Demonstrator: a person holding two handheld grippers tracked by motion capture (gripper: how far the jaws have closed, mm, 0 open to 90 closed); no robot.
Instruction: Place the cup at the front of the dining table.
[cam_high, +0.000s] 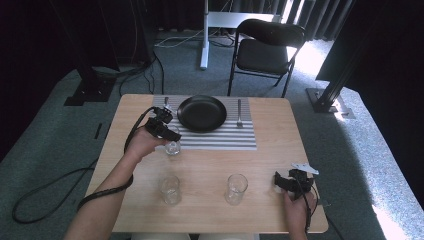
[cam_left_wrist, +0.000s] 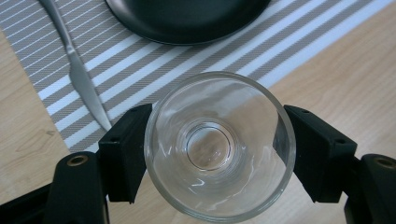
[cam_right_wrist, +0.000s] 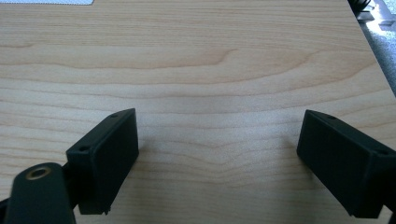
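Held glass (cam_left_wrist: 219, 147): clear, round, thick-based tumbler; gripped at the rim between both jaws of the left gripper (cam_high: 167, 131); sits at the front left corner of the mat, partly over bare wood.
Left gripper: black, blocky pads; clamped on the glass from two sides; a cable trails off the table's left edge.
Right gripper (cam_right_wrist: 217, 158): jaws spread wide with nothing between them; rests low over bare wood near the front right corner of the table (cam_high: 270, 165).
Mat (cam_high: 225, 134): woven, grey and white stripes; lies against the far edge, its front border well apart from the two front glasses.
Plate (cam_high: 202, 113): black, round, matte, shallow rim; centred on the mat, just beyond the held glass.
Knife (cam_left_wrist: 77, 70): plain steel, slim; on the mat left of the plate, its tip near the left pad.
Fork (cam_high: 239, 113): steel; right of the plate.
Spare glasses: one (cam_high: 170, 189), one (cam_high: 236, 188); clear, upright, near the front edge, open wood between them.
Open room: broad bare wood from the mat to the right gripper.
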